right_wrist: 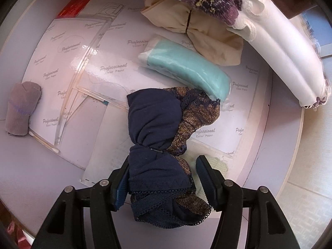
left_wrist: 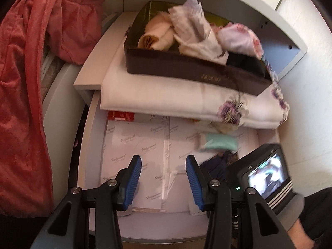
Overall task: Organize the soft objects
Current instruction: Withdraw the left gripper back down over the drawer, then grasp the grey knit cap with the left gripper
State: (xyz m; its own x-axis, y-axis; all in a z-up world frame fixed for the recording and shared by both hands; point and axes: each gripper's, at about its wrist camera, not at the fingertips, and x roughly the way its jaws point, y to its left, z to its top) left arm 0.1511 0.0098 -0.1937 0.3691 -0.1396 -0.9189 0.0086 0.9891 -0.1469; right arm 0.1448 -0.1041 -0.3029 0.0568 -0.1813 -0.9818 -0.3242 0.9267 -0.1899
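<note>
A navy and brown lace bundle [right_wrist: 153,120], tied at its middle, lies on the white shelf [right_wrist: 41,176]. Its near end sits between the fingers of my right gripper [right_wrist: 163,160]. The left pad touches the cloth and the right pad stands a little clear of it, so the jaws are open around it. My left gripper [left_wrist: 162,158] hangs open over printed paper with nothing between its fingers. Beyond the navy bundle lie a teal packet [right_wrist: 186,70] and a beige tied bundle [right_wrist: 207,29]. A grey rolled sock [right_wrist: 20,108] rests at the left.
A dark brown box [left_wrist: 186,66] holding rolled pale cloths stands on a folded white cloth with purple flowers [left_wrist: 166,99] on the upper shelf. A red robe [left_wrist: 25,83] hangs at the left. Printed paper sheets [right_wrist: 116,68] and a cotton swab [right_wrist: 43,141] lie on the lower shelf.
</note>
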